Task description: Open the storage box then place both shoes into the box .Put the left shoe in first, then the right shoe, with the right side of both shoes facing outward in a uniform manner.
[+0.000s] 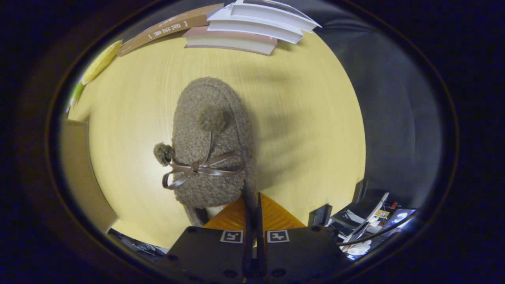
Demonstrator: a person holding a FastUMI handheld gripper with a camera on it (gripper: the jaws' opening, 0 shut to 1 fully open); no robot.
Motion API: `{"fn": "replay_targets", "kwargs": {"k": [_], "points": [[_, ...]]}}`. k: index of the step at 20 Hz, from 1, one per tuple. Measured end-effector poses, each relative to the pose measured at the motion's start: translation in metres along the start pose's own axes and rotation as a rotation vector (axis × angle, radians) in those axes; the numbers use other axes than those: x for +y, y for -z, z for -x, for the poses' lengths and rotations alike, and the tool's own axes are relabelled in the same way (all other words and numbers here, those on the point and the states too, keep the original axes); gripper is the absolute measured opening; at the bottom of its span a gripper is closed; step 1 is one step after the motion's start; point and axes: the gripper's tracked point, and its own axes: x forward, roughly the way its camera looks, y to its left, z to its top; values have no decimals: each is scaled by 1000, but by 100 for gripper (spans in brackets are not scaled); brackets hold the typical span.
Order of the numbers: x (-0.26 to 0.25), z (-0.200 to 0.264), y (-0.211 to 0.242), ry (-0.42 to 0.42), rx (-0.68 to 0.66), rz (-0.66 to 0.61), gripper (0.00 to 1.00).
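A brown fuzzy shoe [213, 150] with two pompoms and a brown ribbon bow hangs just ahead of my fingers, toe pointing away from me. My gripper [252, 199] is shut on the shoe's rim at its right rear edge, the two fingers nearly touching with the fabric pinched between them. The shoe looks lifted off the yellow table [307, 118], and its blurred shadow falls to the right of it. A tan flat panel [77, 169], possibly part of the storage box, stands left of the shoe; I cannot tell whether it is open.
A stack of books [252, 27] lies beyond the shoe at the table's far edge, with a brown book [165, 29] to its left. A yellow object [100, 63] sits at the far left. Equipment and cables [371, 225] lie off the table's right edge.
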Motion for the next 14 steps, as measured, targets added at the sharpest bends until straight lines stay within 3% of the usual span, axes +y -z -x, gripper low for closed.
{"fn": "replay_targets", "kwargs": {"k": [9,11,14], "points": [[6,110,4,173,-66,-5,8],[3,143,-3,225,-114,-16,3],[15,162,-5,227,-148,-56,4]]}}
